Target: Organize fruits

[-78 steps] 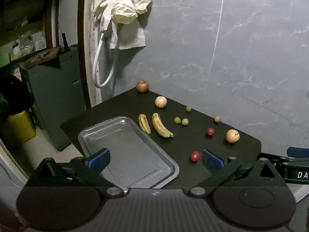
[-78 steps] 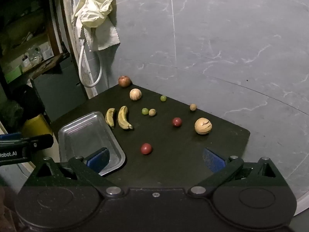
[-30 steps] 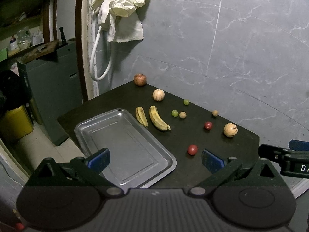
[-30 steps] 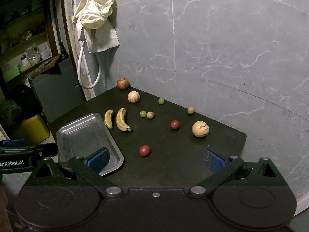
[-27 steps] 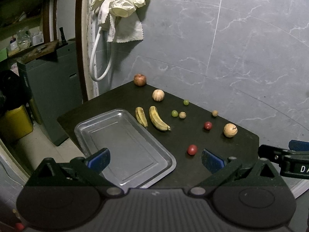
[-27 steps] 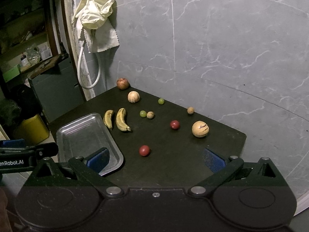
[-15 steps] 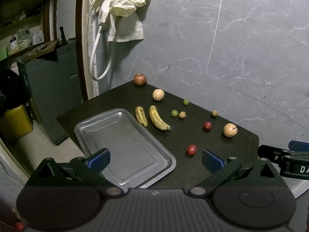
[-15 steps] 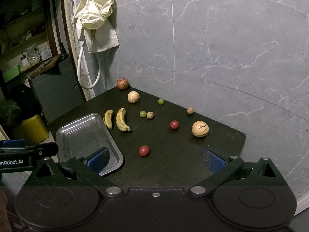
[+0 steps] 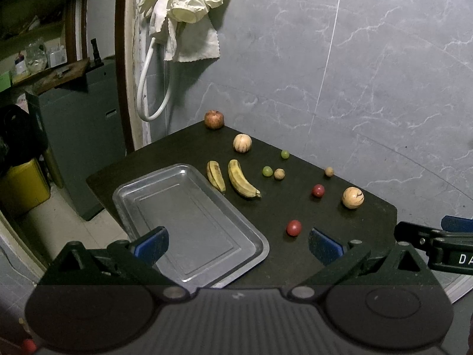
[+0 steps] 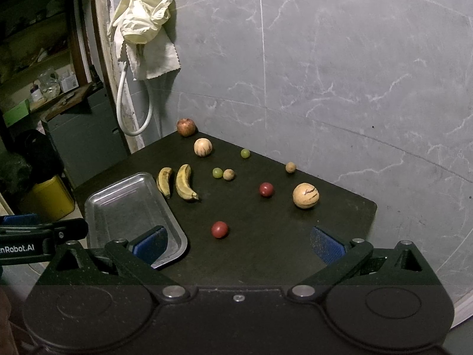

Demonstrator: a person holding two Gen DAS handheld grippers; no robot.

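Observation:
An empty metal tray [image 9: 165,195] [image 10: 118,207] lies on the left of a black table [image 9: 295,260]. Right of it lie two bananas [image 9: 242,179] [image 10: 183,182], a red apple [image 9: 214,119], two striped melons [image 9: 242,143] [image 10: 306,195], two green grapes [image 9: 267,171], two small brown fruits [image 9: 279,174] and two red tomatoes [image 9: 293,227] [image 10: 219,229]. My left gripper [image 9: 236,241] is open and empty above the tray's near end. My right gripper [image 10: 238,244] is open and empty above the table's near edge, just short of the near tomato.
A grey marble wall [image 9: 354,74] backs the table. A cloth and glove [image 9: 186,3] hang on a white hose at the door frame. A grey cabinet [image 9: 77,136] and a yellow container [image 9: 23,183] stand on the floor to the left.
Both grippers have drawn back and risen slightly since 2.6 s ago; the fruits look a little farther away. Over the last second almost nothing moves.

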